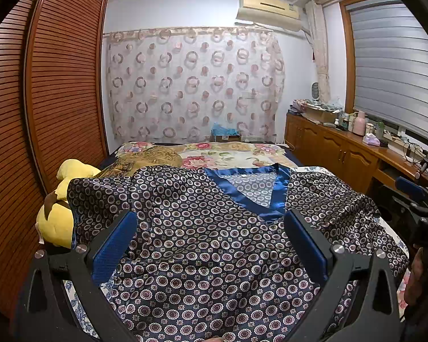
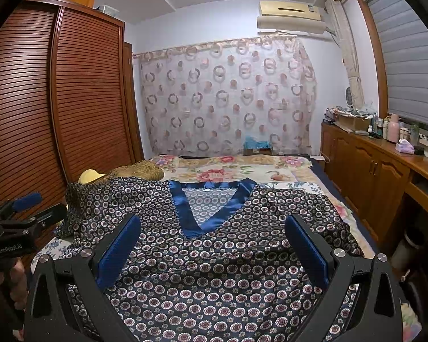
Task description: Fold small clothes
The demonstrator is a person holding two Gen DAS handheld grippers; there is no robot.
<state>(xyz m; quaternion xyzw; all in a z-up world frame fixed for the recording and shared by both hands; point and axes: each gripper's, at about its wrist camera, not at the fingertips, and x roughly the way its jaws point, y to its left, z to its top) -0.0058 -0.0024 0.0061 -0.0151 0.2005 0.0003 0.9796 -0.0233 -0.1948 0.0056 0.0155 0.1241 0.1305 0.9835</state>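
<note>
A dark navy satin top [image 1: 202, 236] with a ring pattern and a shiny blue V-neck collar [image 1: 251, 196] lies spread face up on the bed, collar toward the far end. The same top [image 2: 214, 268] fills the lower half of the right wrist view, its collar [image 2: 211, 202] ahead. My left gripper [image 1: 211, 219] hovers open over the top's lower left part, nothing between its blue pads. My right gripper [image 2: 211, 222] is open over the lower right part, just below the V. Each gripper shows at the edge of the other's view, held by a hand.
A yellow plush toy [image 1: 62, 199] lies at the bed's left edge by the slatted wooden wardrobe [image 1: 42, 99]. Floral bedding [image 2: 231, 171] stretches beyond the top. A wooden cabinet [image 2: 379, 168] with bottles and clutter runs along the right wall under the window.
</note>
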